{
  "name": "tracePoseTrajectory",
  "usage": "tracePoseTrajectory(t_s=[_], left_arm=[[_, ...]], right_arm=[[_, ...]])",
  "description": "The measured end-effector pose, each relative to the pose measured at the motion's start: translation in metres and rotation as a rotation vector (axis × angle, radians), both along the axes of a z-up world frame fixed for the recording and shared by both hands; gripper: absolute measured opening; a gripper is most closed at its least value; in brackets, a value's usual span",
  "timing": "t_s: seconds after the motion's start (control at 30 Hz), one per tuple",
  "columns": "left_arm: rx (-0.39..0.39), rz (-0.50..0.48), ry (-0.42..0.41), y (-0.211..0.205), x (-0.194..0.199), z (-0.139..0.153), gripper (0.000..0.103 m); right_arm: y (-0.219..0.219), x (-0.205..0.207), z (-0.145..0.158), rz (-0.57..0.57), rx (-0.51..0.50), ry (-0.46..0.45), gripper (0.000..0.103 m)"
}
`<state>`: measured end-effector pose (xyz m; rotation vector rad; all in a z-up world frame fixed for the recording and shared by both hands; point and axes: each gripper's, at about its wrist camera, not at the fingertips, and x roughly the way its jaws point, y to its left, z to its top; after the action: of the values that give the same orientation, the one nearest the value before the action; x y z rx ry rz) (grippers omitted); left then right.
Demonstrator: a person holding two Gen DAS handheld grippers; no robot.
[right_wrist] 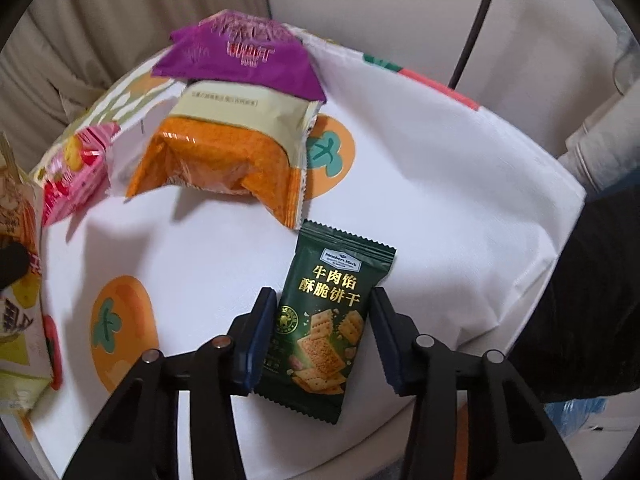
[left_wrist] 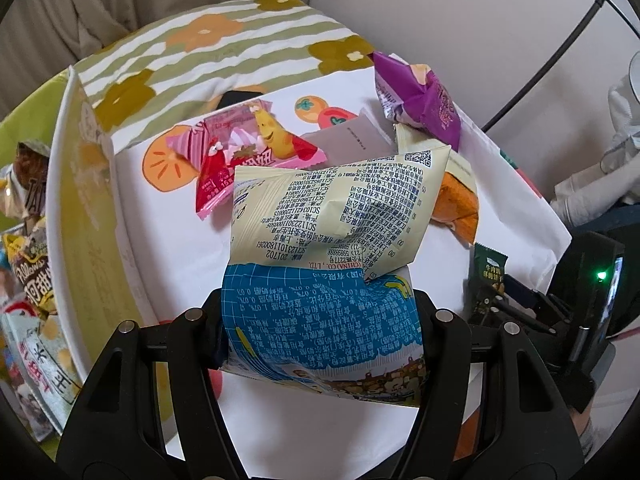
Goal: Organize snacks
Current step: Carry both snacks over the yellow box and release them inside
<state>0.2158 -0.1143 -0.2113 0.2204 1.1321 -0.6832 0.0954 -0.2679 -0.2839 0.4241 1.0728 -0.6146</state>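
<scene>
Both claws loaded over the bag.
Left claw (left_wrist: 320, 320) pinches blue-cream packet (left_wrist: 324, 264); right claw (right_wrist: 320, 336) pinches green cracker packet (right_wrist: 320, 328). Slick wrappers may slip out.

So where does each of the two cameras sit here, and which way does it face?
Left wrist: on the left gripper, looking down at the blue-and-cream packet it grips; the right gripper shows at right.
Right wrist: on the right gripper, looking down at the green cracker packet between its fingers.
Shared: purple packet, orange packet, pink packet, white bag.

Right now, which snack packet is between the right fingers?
The dark green cracker packet, upright between the right fingers; the orange and purple packets lie farther off.
</scene>
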Motion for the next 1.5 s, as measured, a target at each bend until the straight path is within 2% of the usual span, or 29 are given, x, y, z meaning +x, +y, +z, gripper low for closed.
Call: tracePoseTrajectory(t_s=[0.17, 0.33, 0.47, 0.63, 0.7, 0.8, 0.87, 1.0, 1.07, 1.2, 1.3, 1.33, 1.37, 1.4, 1.43, 1.5], left_arm=[[-0.032, 0.014, -0.021, 0.007, -0.002, 0.018, 0.061], [-0.058, 0.055, -0.046, 0.026, -0.006, 0.04, 0.061], [-0.067, 0.126, -0.074, 0.05, -0.004, 0.063, 0.061], [-0.139, 0.223, -0.078, 0.089, 0.002, 0.095, 0.059], [-0.124, 0.271, -0.123, 0.105, 0.002, 0.109, 0.059], [-0.146, 0.336, -0.145, 0.135, 0.007, 0.126, 0.059], [-0.12, 0.387, -0.183, 0.156, 0.01, 0.134, 0.059], [-0.067, 0.47, -0.213, 0.195, 0.021, 0.136, 0.059], [-0.014, 0.509, -0.22, 0.217, 0.031, 0.131, 0.059], [0.037, 0.524, -0.198, 0.246, 0.052, 0.113, 0.059], [0.044, 0.506, -0.195, 0.252, 0.069, 0.103, 0.06], [0.051, 0.495, -0.192, 0.253, 0.076, 0.101, 0.067], [0.056, 0.483, -0.19, 0.252, 0.078, 0.099, 0.088], [0.064, 0.475, -0.199, 0.25, 0.079, 0.099, 0.099], [0.078, 0.477, -0.229, 0.249, 0.08, 0.1, 0.103], [0.088, 0.478, -0.236, 0.251, 0.079, 0.099, 0.103]], right_arm=[[0.002, -0.011, 0.027, 0.035, -0.019, -0.025, 0.042], [0.011, -0.006, 0.059, 0.097, 0.002, -0.099, 0.042], [0.031, 0.013, 0.099, 0.215, -0.009, -0.171, 0.042], [0.07, 0.049, 0.142, 0.409, -0.008, -0.262, 0.042], [0.091, 0.067, 0.155, 0.489, 0.016, -0.299, 0.042], [0.118, 0.084, 0.168, 0.577, 0.03, -0.338, 0.042], [0.137, 0.096, 0.178, 0.64, 0.046, -0.364, 0.042], [0.177, 0.119, 0.188, 0.757, 0.071, -0.391, 0.042], [0.197, 0.132, 0.187, 0.805, 0.096, -0.39, 0.042], [0.227, 0.156, 0.18, 0.859, 0.119, -0.381, 0.042], [0.241, 0.169, 0.171, 0.872, 0.134, -0.369, 0.042], [0.244, 0.171, 0.169, 0.871, 0.138, -0.366, 0.042], [0.247, 0.173, 0.168, 0.87, 0.143, -0.362, 0.042], [0.25, 0.175, 0.166, 0.87, 0.146, -0.358, 0.042], [0.251, 0.178, 0.164, 0.867, 0.147, -0.353, 0.042], [0.25, 0.183, 0.16, 0.865, 0.153, -0.339, 0.042]])
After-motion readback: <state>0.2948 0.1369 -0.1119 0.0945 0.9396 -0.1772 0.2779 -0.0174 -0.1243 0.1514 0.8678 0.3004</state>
